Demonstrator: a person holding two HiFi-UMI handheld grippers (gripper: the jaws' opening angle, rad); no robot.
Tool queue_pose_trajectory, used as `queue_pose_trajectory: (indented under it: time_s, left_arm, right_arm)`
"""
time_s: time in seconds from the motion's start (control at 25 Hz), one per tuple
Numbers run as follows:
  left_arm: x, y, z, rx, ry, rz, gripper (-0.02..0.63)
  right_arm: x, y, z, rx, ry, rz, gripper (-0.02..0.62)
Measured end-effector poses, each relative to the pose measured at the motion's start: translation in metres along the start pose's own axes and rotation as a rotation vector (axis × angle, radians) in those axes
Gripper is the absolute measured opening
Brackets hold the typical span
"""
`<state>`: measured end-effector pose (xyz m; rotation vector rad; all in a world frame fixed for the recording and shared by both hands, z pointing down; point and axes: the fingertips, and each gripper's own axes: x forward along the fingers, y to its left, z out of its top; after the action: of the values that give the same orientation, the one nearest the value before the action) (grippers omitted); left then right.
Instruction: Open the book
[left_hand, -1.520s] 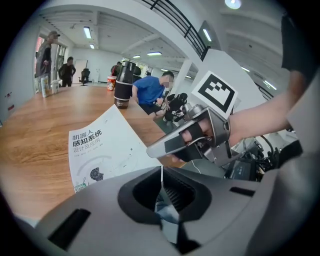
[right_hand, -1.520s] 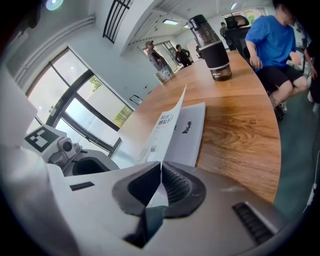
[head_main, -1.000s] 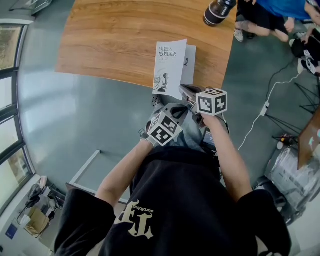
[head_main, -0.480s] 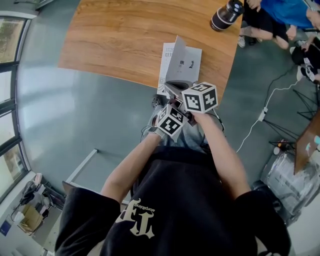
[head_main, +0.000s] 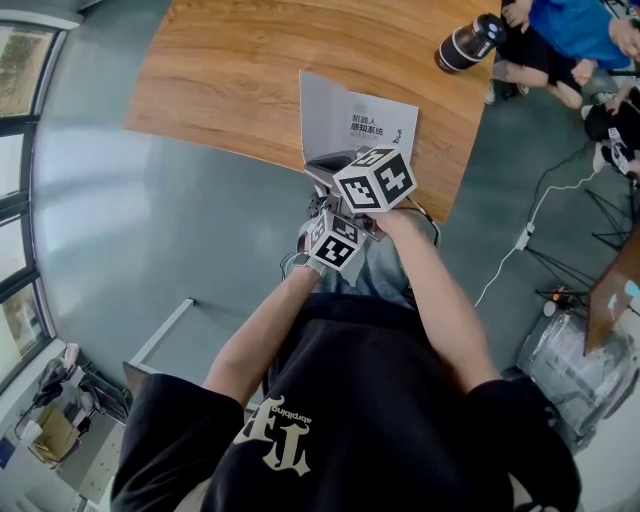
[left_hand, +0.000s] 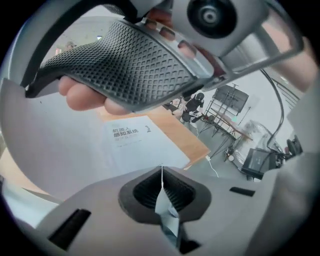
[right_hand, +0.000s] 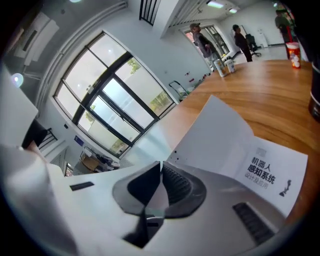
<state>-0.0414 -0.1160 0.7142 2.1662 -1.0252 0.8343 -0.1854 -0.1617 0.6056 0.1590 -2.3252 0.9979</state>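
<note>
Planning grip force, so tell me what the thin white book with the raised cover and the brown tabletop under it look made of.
The thin white book looks like matte paper: its raised cover is a thin sheet without glare. The brown tabletop looks like wood or wood-look laminate: streaky grain shows, but I cannot tell which.

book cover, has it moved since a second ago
Yes: against the wooden table, the cover has swung up and to the left, baring the title page beneath it.

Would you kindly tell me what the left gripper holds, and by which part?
The left gripper pinches the white paper book by the edge of one thin sheet.
</note>
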Motion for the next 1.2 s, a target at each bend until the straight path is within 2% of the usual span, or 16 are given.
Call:
queue_pose_trajectory:
  time_s: [0.12,0.2,0.36,0.6,0.76,1.04,1.2]
  left_arm:
    - [-0.002,0.022,-0.005,-0.060,0.001,0.020,0.000]
    - [-0.006,0.033,-0.009,-0.082,0.005,0.019,0.000]
    - [-0.011,0.053,-0.016,-0.114,0.011,0.027,-0.001]
    - [-0.017,0.079,-0.027,-0.200,0.021,0.048,-0.001]
    - [-0.017,0.088,-0.033,-0.220,0.045,0.049,-0.001]
    - [-0.021,0.097,-0.034,-0.199,0.074,0.049,0.000]
    - [-0.023,0.093,-0.031,-0.201,0.062,0.035,0.000]
  right_arm:
    - [0.022,0.004,0.006,-0.024,0.052,-0.013,0.018]
    - [0.034,0.005,0.011,-0.004,0.061,0.008,0.028]
    - [0.044,0.002,0.015,0.033,0.047,0.041,0.050]
    - [0.028,-0.019,0.005,0.070,-0.010,-0.014,0.074]
    - [0.004,-0.053,-0.017,0.134,-0.056,-0.122,0.072]
    - [-0.054,-0.127,-0.083,0.269,-0.103,-0.416,0.074]
    - [-0.077,-0.155,-0.115,0.302,-0.097,-0.538,0.074]
